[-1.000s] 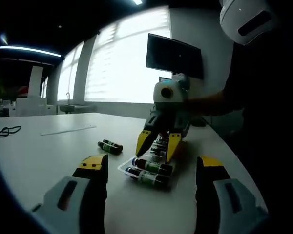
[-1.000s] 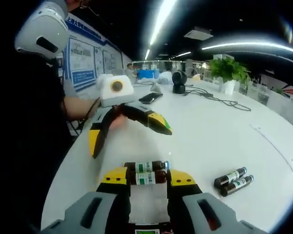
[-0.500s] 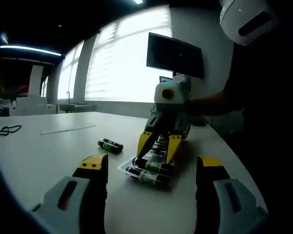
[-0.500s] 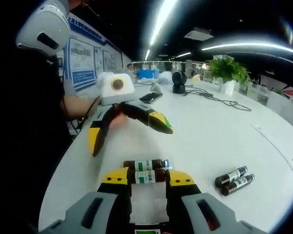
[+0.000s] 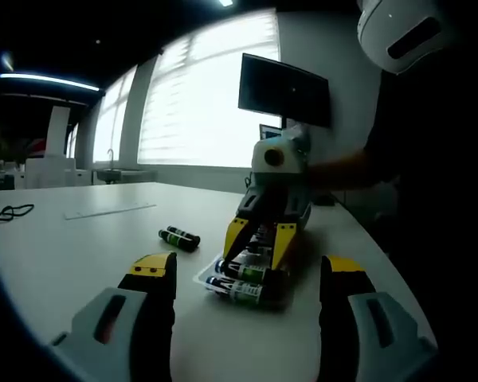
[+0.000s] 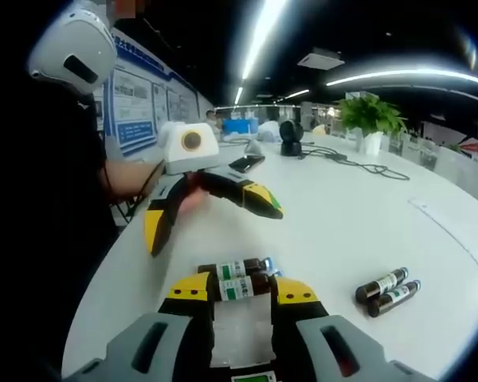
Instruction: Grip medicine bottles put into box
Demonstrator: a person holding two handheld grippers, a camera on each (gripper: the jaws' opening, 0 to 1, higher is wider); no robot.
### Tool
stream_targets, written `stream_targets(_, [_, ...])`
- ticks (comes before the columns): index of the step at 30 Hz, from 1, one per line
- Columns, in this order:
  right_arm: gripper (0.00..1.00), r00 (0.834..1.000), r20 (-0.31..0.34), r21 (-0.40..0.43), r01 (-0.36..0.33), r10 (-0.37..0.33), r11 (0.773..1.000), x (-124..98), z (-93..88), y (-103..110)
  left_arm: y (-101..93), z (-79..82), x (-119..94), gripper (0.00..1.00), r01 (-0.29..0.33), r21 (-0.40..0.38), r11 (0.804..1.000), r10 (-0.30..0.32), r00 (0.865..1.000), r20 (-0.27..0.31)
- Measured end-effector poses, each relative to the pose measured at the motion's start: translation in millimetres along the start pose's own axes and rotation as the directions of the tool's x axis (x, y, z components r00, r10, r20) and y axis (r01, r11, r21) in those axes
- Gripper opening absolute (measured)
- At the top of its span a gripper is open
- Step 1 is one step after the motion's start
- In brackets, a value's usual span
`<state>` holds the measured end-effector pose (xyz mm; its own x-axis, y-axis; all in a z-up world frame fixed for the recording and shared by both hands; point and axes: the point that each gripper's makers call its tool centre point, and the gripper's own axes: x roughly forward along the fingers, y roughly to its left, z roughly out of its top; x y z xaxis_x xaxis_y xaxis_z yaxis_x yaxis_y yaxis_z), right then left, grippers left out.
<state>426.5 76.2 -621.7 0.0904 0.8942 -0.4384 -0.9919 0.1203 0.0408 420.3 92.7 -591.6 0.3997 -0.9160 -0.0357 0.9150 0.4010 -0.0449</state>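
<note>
Two medicine bottles (image 6: 237, 278) lie side by side in the shallow white box (image 6: 240, 333) on the white bench (image 6: 342, 231), and we see our right tongs (image 6: 240, 288) standing over that box with the yellow jaw tips either side of the nearer bottle. Whether the jaws press on it or only flank it we cannot tell. In the left gripper view the same box (image 5: 209, 273) and its bottles (image 5: 243, 280) sit under those right tongs (image 5: 259, 239), which reach down at them. Our left tongs (image 5: 247, 270) hang open, jaws spread wide and empty, well back from the box. Two more bottles (image 6: 389, 291) lie together on the bare bench apart from the box, also seen in the left gripper view (image 5: 179, 237).
</note>
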Motion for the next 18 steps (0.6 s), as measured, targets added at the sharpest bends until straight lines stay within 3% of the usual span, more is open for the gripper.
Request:
stream_targets(6, [0.23,1.000,0.014,0.002,0.004,-0.004,1.000,0,-0.1,1,0.6,-0.7,-1,0.65,0.001,0.001,1.000,-0.001,1.000,-0.003])
stream_targets(7, [0.23,1.000,-0.026,-0.014,0.003,-0.004,1.000,0,-7.2,1,0.8,-0.9,-1,0.65,0.000,0.000,1.000,0.000,1.000,-0.004])
stream_targets(8, [0.24,0.999,0.048,-0.006,-0.026,0.026,1.000,5,4.0,8,0.8,-1.0,-1,0.65,0.000,0.001,1.000,0.000,1.000,-0.004])
stream_targets(9, [0.24,1.000,0.004,-0.002,-0.010,0.010,1.000,2,-0.7,5,0.9,-0.8,-1,0.65,0.000,0.001,1.000,0.000,1.000,-0.004])
stream_targets(18, [0.25,1.000,-0.019,-0.033,0.007,-0.007,0.999,3,-2.8,3,1.2,-1.1,-1,0.65,0.000,0.001,1.000,0.000,1.000,-0.009])
